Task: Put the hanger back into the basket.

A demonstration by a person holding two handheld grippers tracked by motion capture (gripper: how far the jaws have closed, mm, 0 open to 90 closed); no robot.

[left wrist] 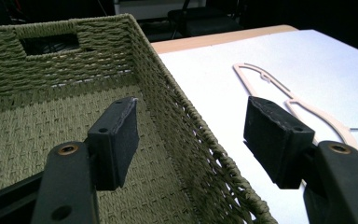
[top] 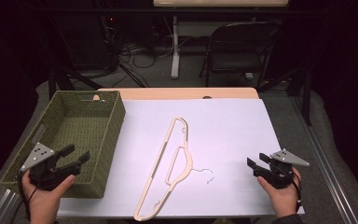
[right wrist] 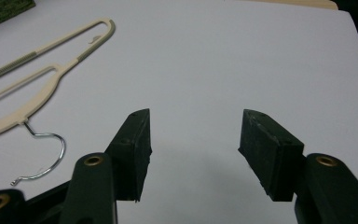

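Cream plastic with a bent wire hook: that is the hanger (top: 168, 168) we take as the thing to be handled, and we place everything else from it. It lies flat on the white sheet (top: 228, 126) that covers the table, set slantwise, its narrow looped end pointing away from us and its hook (top: 204, 173) curling towards our right gripper (top: 257, 165). The frame is thin, with an inner bar and a ribbed strip along one arm.

To the left of the hanger stands a woven green basket (top: 114, 128), close to it but apart; we judge it the likely place for the hanger to go. Our left gripper (top: 77, 156) hangs over the basket's near corner, jaws spread wide on nothing. Our right gripper sits right of the hook, well apart, jaws equally wide and empty. Both seem parked at the sides, leaving the hanger free to reach.
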